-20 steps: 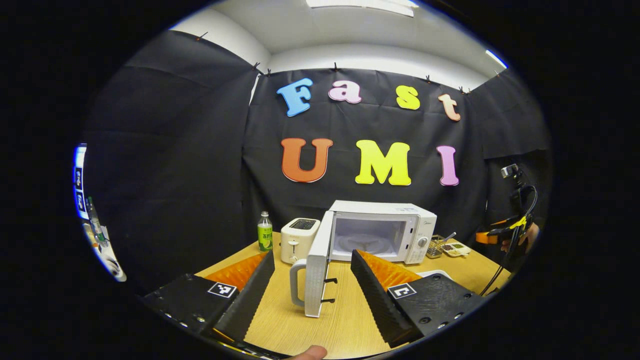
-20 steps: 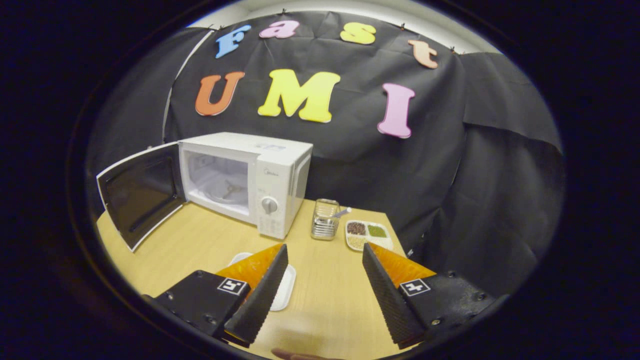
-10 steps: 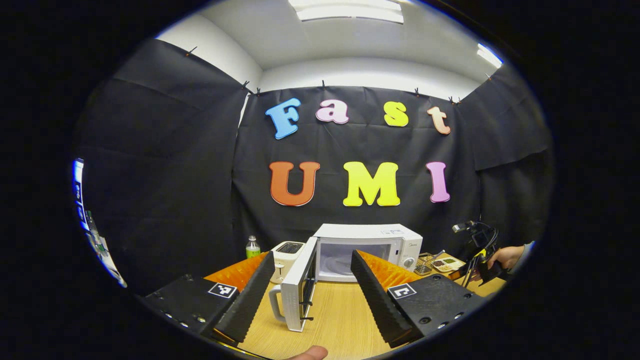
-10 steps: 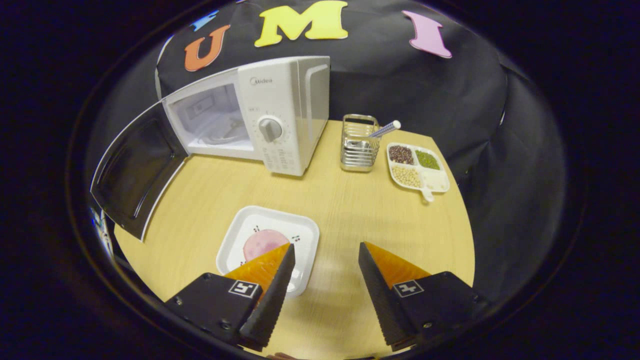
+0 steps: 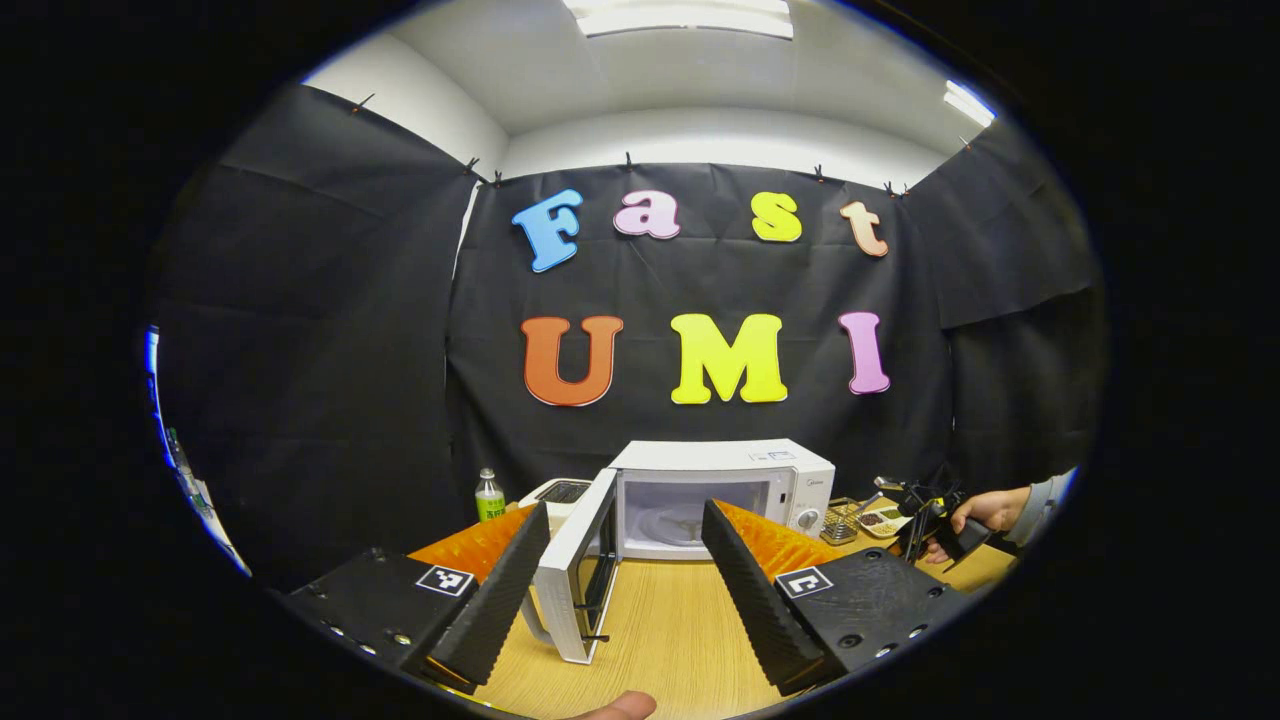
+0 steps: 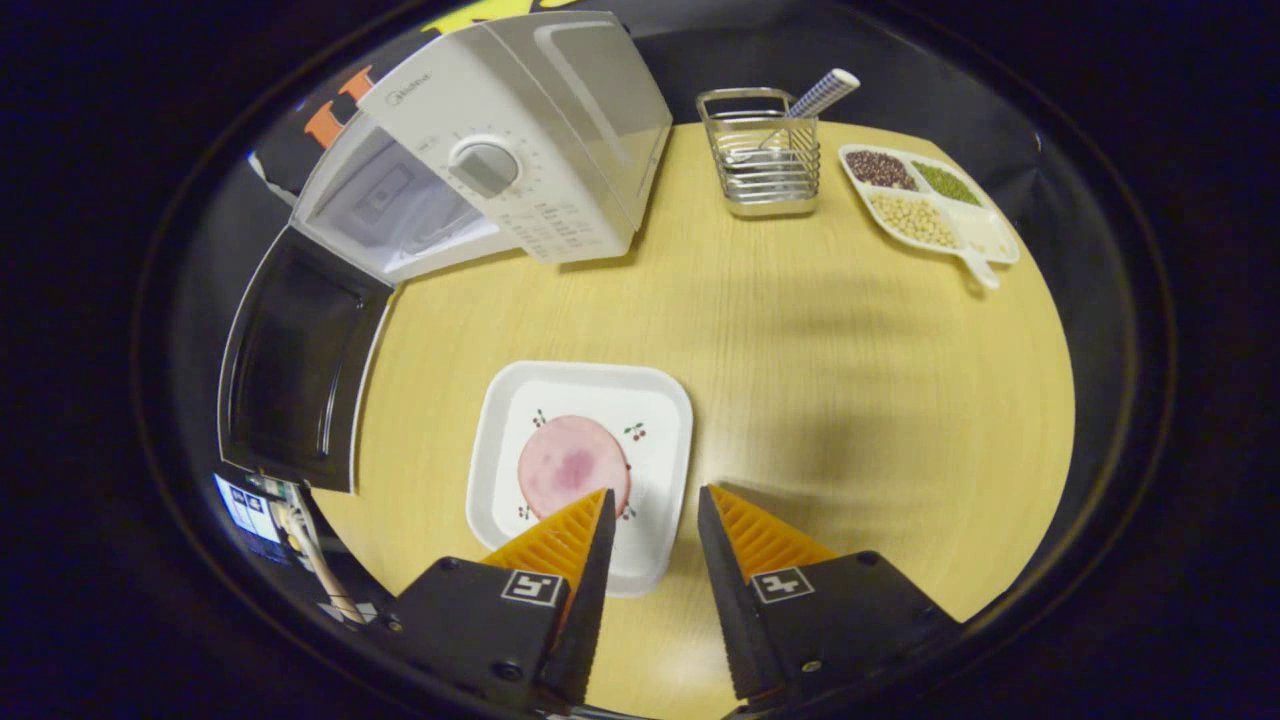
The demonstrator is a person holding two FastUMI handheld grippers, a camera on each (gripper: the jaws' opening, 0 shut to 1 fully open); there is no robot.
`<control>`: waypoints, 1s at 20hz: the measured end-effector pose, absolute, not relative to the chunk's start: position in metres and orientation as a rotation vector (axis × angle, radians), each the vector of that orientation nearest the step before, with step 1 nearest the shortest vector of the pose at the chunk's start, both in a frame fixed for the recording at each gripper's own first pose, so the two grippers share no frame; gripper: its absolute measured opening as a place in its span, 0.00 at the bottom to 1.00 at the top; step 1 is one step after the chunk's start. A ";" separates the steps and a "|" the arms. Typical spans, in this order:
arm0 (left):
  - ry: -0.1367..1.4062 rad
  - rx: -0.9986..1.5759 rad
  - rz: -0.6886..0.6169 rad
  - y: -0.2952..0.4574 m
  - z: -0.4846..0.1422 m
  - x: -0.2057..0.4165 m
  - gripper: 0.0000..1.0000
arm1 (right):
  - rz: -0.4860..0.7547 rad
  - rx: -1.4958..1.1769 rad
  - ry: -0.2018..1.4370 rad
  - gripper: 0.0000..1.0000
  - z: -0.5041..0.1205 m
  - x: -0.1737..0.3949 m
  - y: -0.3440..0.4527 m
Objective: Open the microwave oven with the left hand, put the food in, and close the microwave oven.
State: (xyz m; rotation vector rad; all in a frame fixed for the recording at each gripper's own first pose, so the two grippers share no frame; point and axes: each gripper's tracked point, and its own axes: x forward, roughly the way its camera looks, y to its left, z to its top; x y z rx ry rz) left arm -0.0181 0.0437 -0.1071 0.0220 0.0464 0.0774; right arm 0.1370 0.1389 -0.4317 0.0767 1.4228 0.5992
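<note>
right hand-held gripper lowered, narrowed | empty | above plate edge, ham just left

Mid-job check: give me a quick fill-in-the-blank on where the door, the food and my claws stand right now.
1. The microwave door stands ____.
2. The pink slice of food lies on a square white ____.
3. The right claw hangs over the near rim of the plate, its fingers ____ and gripping nothing.
4. The left claw is ____, with nothing between its fingers.

Missing words: open; plate; open; open
</note>
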 end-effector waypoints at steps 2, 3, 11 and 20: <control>0.051 0.026 0.074 0.043 -0.110 -0.015 0.93 | 0.591 0.115 1.538 0.37 -0.441 0.125 0.140; 0.052 0.025 0.074 0.042 -0.110 -0.014 0.93 | 0.611 0.126 1.552 0.34 -0.445 0.124 0.144; 0.026 0.015 0.051 0.034 -0.103 -0.020 0.93 | 0.628 0.188 1.589 0.04 -0.449 0.132 0.142; 0.015 0.004 0.027 0.040 -0.100 -0.033 0.93 | 0.525 0.441 1.494 0.04 -0.417 0.117 0.145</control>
